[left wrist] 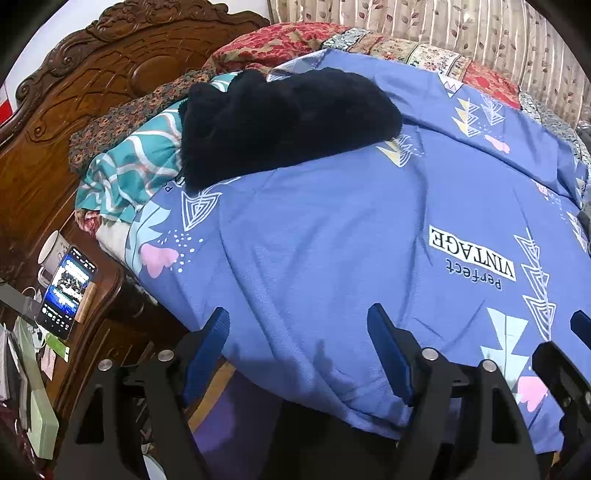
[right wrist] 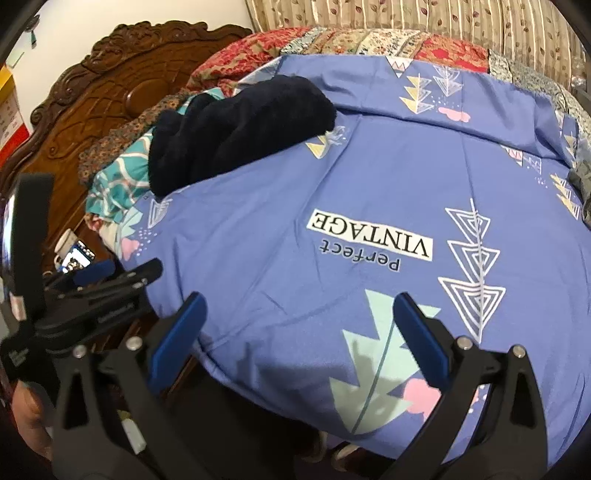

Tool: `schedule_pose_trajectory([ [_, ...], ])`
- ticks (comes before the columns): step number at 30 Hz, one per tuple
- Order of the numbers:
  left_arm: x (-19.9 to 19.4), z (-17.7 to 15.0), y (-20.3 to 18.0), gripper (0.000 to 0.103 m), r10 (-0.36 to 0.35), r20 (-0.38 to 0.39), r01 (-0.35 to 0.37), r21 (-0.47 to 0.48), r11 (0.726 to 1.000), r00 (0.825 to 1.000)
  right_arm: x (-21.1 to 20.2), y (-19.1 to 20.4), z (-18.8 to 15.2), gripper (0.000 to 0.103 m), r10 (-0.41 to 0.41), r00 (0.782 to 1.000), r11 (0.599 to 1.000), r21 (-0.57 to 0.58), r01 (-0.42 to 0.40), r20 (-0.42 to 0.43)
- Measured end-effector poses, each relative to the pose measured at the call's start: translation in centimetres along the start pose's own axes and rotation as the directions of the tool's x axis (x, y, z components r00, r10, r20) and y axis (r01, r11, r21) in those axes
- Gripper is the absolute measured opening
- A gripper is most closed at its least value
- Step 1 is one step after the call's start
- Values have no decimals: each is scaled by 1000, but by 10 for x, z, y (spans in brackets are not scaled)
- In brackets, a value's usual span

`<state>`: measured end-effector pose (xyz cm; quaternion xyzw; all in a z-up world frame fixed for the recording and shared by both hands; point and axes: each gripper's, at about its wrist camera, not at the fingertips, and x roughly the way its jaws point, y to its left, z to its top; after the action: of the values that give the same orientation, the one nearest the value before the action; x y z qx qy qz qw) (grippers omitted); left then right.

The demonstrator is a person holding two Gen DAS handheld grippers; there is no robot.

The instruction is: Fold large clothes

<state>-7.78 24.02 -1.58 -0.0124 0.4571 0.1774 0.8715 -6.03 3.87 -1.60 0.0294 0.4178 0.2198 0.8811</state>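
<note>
Blue-violet cotton bedsheet [left wrist: 332,229] spread across the bed, printed with white line-drawn triangles, pale teal tree shapes and pink blobs. Printed near the middle, upside down from both wrist views: "VINTAGE" [right wrist: 371,234] in black on a white block, with "perfect" beneath it in dark letters. Carved dark-brown wooden headboard [left wrist: 92,74] at the left end of the bed. Striped beige curtain [left wrist: 461,26] with a leaf pattern behind the far side. Red floral quilt [left wrist: 277,44] and patchwork bedding bunched along the far edge, under the sheet. Black fuzzy garment [left wrist: 280,122], crumpled in a heap on the sheet at the headboard end, well apart from both grippers; also seen at upper left in the right wrist view [right wrist: 236,129]. Teal pillow [left wrist: 136,162] with white wavy lines just beside the garment, partly under it. Left gripper [left wrist: 299,354] low at the near edge of the bed, blue-padded fingers [left wrist: 207,354] spread wide, nothing between them. Right gripper [right wrist: 299,339] likewise at the near edge, fingers [right wrist: 421,343] wide apart and empty, above a teal tree print. Smartphone [left wrist: 66,288] propped on the wooden bedside stand, screen lit, text on it too small to read. White mug [left wrist: 53,251] right behind the phone.
</note>
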Motion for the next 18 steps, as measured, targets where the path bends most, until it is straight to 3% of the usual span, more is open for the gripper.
schedule_pose_trajectory([
  [10, -26, 3, -5, 105, -7, 104, 7, 2, 1000, 995, -16, -4, -4, 97, -26, 998, 1000, -11, 26, 53],
  [18, -34, -1, -20, 106, 1, 109, -4, 26, 1000, 994, -24, -16, -8, 97, -37, 997, 999, 23, 36, 66],
])
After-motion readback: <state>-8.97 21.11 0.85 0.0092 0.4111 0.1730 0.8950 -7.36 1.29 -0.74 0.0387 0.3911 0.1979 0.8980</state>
